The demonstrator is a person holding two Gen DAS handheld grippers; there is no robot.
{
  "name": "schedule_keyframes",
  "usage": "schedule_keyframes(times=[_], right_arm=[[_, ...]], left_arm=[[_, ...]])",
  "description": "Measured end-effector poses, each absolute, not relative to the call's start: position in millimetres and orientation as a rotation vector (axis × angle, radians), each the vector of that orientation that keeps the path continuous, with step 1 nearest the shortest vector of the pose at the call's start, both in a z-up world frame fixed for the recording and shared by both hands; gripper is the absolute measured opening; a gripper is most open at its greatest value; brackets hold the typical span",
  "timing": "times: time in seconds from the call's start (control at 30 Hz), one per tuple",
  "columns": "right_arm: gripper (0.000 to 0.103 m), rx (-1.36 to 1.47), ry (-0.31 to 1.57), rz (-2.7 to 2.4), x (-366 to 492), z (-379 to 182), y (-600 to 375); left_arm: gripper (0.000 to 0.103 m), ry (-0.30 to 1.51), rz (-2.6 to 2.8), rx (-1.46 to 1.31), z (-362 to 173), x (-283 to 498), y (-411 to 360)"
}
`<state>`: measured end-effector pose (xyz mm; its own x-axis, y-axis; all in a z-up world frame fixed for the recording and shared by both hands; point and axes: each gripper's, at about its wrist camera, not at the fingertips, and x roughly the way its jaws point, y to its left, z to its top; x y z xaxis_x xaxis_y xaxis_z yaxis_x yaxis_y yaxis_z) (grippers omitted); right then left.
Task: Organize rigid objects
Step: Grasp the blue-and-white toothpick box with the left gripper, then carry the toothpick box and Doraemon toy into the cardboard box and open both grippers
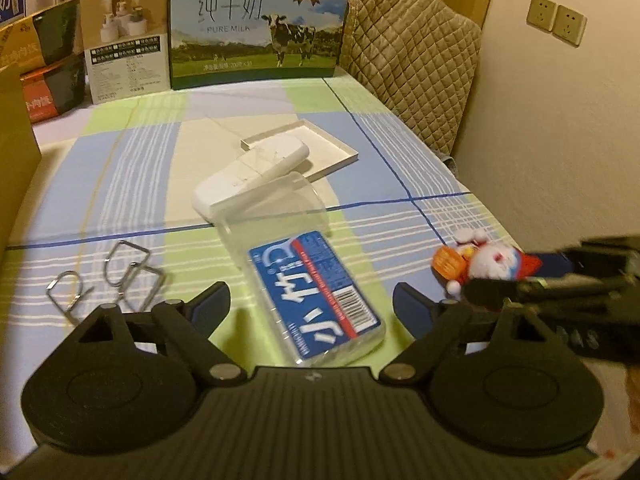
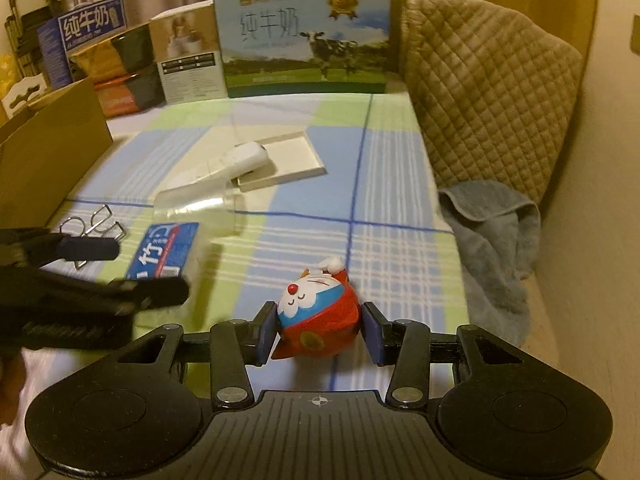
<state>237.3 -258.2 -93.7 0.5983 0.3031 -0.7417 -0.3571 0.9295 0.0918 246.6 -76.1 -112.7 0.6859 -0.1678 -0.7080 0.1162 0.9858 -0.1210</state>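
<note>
On a checked cloth over the worktop [image 2: 400,184], the right tool [image 2: 320,334] brackets a red-and-blue Doraemon figurine [image 2: 320,320], its jaws spread either side and a small gap visible at the right pad; the left tool [image 1: 310,304] stands wide apart over a clear case with a blue label [image 1: 316,292] bearing large white characters and a barcode; wire clips [image 1: 108,280] lie to its left, a white device [image 1: 252,172] resting on a shallow white tray [image 1: 320,148] beyond; behind stands a carton reading "PURE MILK" [image 1: 258,20], cow pictured.
</note>
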Motion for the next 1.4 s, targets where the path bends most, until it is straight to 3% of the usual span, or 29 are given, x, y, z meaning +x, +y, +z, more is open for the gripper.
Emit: schedule_keyframes(times=[0.3,0.8,0.9,1.4], right_arm=[[0.042,-0.069,0.88,0.399,225.0,-99.8,-258.9],[0.042,-0.183,0.854,0.406,227.5,-111.5,-241.9],[0.042,-0.169,0.864,0.386,228.2,-110.6,-243.0],[0.042,-0.127,0.879,0.396,197.6,-76.8,-240.9]], left_arm=[[0.056,0.836,-0.169,0.03,-115.9,239.6,-74.2],[0.058,0.826,-0.172,0.049,-114.8,235.5,-63.5],[0.053,0.837,-0.176,0.052,-115.3,238.3,-63.7],[0.052,0.884,-0.222,0.041,-93.8,187.4,-50.6]])
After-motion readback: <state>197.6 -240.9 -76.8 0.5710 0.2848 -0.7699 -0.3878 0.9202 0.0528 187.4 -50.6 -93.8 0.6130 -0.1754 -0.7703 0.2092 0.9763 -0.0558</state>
